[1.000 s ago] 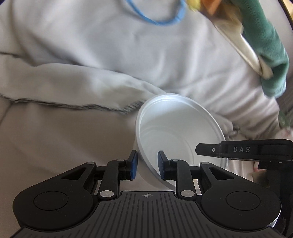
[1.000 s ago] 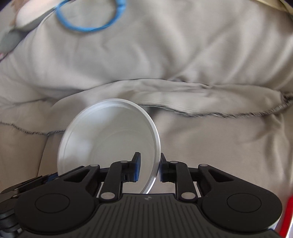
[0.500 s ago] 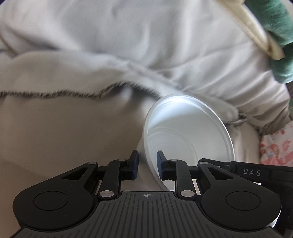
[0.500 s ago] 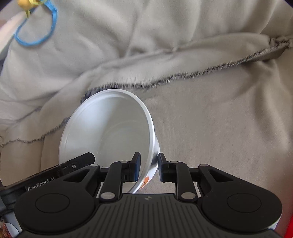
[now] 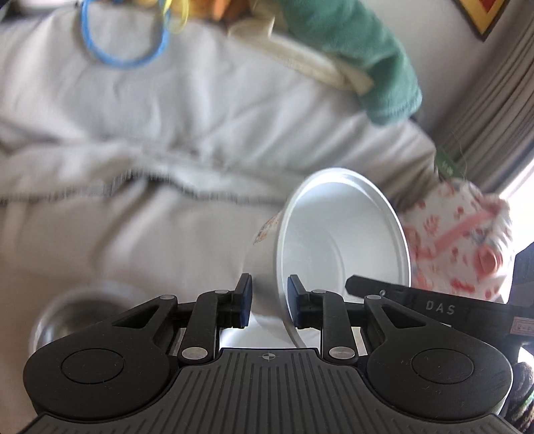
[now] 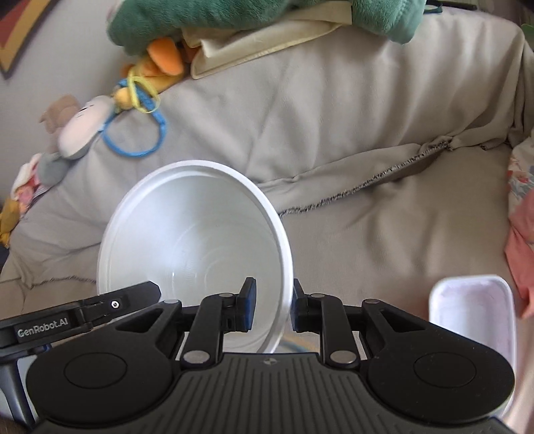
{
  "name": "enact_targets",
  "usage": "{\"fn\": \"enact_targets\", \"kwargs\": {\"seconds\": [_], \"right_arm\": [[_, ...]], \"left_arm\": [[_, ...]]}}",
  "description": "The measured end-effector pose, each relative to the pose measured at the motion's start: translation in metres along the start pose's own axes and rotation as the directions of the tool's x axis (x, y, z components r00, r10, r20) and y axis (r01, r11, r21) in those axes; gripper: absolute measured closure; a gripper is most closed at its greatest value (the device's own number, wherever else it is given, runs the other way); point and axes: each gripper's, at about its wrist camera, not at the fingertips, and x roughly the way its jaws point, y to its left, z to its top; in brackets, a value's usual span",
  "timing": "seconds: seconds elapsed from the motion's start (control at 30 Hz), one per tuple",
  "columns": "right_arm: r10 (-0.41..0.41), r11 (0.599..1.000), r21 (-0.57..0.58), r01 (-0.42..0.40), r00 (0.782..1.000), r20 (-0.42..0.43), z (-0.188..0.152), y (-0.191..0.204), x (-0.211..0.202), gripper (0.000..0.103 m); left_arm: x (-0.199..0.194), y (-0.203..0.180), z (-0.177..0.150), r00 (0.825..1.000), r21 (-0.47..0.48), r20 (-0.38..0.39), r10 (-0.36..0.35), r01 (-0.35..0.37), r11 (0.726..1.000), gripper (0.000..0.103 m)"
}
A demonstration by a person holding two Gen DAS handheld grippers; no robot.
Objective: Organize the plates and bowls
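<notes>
A white bowl [image 5: 333,240] with a floral print on its outside hangs tilted above a sofa, held from two sides. My left gripper [image 5: 268,302] has the bowl's near wall between its blue pads, one pad outside and one inside; its jaws are opening slightly. In the right wrist view the same bowl [image 6: 190,233] faces me, and my right gripper [image 6: 272,308] is shut on its right rim. Each view shows a black part of the other gripper at the bowl's far side.
A grey cloth covers the sofa [image 6: 367,133]. A steel bowl [image 5: 90,310] lies low at the left, a white rectangular dish [image 6: 470,317] low at the right. Plush toys [image 6: 233,16] and a blue ring [image 6: 133,140] sit along the sofa back, a floral cushion [image 5: 457,240] beyond the bowl.
Both grippers rose and pulled back with the white bowl still held. The sofa back, the toys, the steel bowl and the white dish came into view.
</notes>
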Motion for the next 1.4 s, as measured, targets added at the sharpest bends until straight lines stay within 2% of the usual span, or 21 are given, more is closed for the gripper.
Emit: {"fn": "enact_targets", "kwargs": {"seconds": [0.17,0.27,0.4,0.5,0.6,0.67,0.73,0.77,0.83,0.93,1.03,1.1,1.27,1.33,1.4], "right_arm": [[-0.022,1.000,-0.021,0.020,0.997,-0.067,-0.031,-0.009,-0.005,0.083],[-0.038,0.999,-0.021,0.036,0.992,-0.119,-0.048,-0.015,0.005,0.083],[-0.082,0.996,-0.057,0.075,0.988,-0.128,-0.061,-0.012,0.014,0.082],[-0.120,0.991,-0.079,0.112,0.988,-0.096,-0.058,-0.007,0.010,0.080],[-0.153,0.982,-0.114,0.149,0.988,-0.028,-0.047,0.005,-0.002,0.079],[-0.165,0.975,-0.147,0.166,0.986,0.018,-0.039,0.020,-0.006,0.075],[-0.156,0.970,-0.183,0.159,0.987,0.029,-0.034,0.039,-0.004,0.068],[-0.151,0.967,-0.204,0.153,0.988,0.025,-0.032,0.050,0.001,0.068],[-0.147,0.958,-0.248,0.143,0.989,0.002,-0.031,0.074,0.015,0.067],[-0.139,0.945,-0.307,0.110,0.987,-0.077,-0.030,0.110,0.049,0.066],[-0.162,0.930,-0.355,0.092,0.971,-0.174,-0.031,0.139,0.091,0.066],[-0.219,0.907,-0.404,0.121,0.954,-0.206,-0.035,0.155,0.120,0.066],[-0.334,0.862,-0.472,0.184,0.907,-0.257,-0.047,0.173,0.169,0.063],[-0.351,0.859,-0.478,0.185,0.892,-0.284,-0.050,0.176,0.182,0.054],[-0.375,0.854,-0.480,0.201,0.878,-0.299,-0.051,0.177,0.193,0.051]], "left_arm": [[0.011,0.004,-0.033,0.994,-0.020,-0.104,0.019,-0.021,1.000,0.078],[0.021,0.012,-0.045,0.991,-0.046,-0.131,0.030,-0.036,0.998,0.079],[0.022,0.025,-0.049,0.991,-0.056,-0.123,0.057,-0.064,0.996,0.078],[0.007,0.035,-0.047,0.994,-0.079,-0.106,0.012,-0.020,0.997,0.078],[-0.020,0.053,-0.044,1.000,-0.105,-0.030,-0.008,0.005,0.994,0.078],[-0.040,0.070,-0.044,0.999,-0.120,0.037,0.028,-0.024,0.992,0.078],[-0.054,0.093,-0.047,0.991,-0.137,0.081,0.107,-0.095,0.986,0.078],[-0.057,0.104,-0.048,0.984,-0.147,0.091,0.150,-0.136,0.980,0.078],[-0.059,0.130,-0.054,0.972,-0.183,0.081,0.221,-0.203,0.962,0.078],[-0.056,0.167,-0.066,0.962,-0.252,0.049,0.267,-0.247,0.936,0.078],[-0.050,0.195,-0.075,0.963,-0.299,0.021,0.269,-0.251,0.920,0.078],[-0.044,0.207,-0.079,0.967,-0.318,0.005,0.255,-0.240,0.917,0.078],[-0.027,0.226,-0.090,0.987,-0.359,-0.032,0.159,-0.160,0.920,0.071],[-0.019,0.228,-0.094,0.989,-0.362,-0.043,0.143,-0.148,0.920,0.069],[-0.013,0.231,-0.096,0.992,-0.364,-0.047,0.117,-0.126,0.923,0.070]]}}
